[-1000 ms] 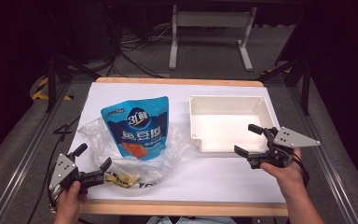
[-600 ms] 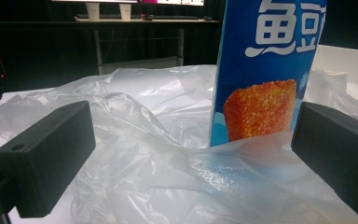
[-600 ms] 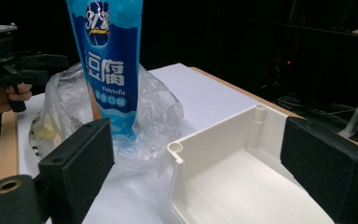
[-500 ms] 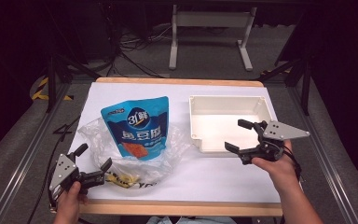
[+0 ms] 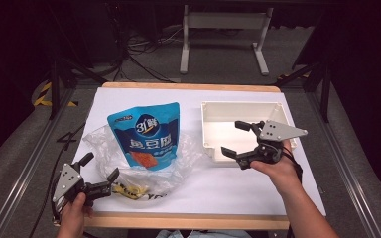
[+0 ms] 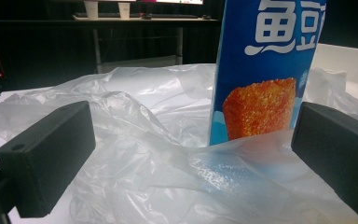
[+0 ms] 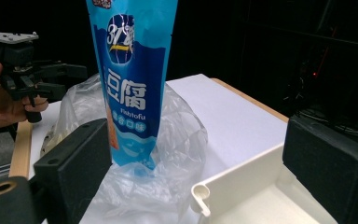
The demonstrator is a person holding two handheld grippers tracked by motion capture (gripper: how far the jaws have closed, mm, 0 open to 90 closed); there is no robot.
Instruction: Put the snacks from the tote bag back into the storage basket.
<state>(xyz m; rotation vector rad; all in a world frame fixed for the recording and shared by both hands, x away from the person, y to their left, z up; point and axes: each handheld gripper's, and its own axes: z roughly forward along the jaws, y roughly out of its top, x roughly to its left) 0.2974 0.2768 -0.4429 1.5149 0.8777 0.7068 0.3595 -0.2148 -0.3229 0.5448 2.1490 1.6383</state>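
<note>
A blue snack pouch [image 5: 144, 136] with an orange picture stands upright inside a crumpled clear plastic bag [image 5: 181, 158] at the table's left middle. My left gripper [image 5: 101, 166] is open at the bag's near left edge; its view has the bag [image 6: 144, 140] and the pouch [image 6: 270, 70] between its wide jaws, untouched. My right gripper [image 5: 232, 138] hovers open over the front left corner of the white bin [image 5: 240, 105], aimed at the pouch [image 7: 133, 79]. Its jaws have just opened slightly further, with nothing between them.
White paper covers the wooden table [image 5: 188, 87]. Metal rails run along both sides of the table, and a stand with cables sits on the floor behind it. The right gripper view has the left gripper [image 7: 67, 80] beyond the bag [image 7: 177, 140].
My right gripper has moved left along the bin's front edge toward the pouch and risen slightly. The left gripper, bag and pouch have stayed put.
</note>
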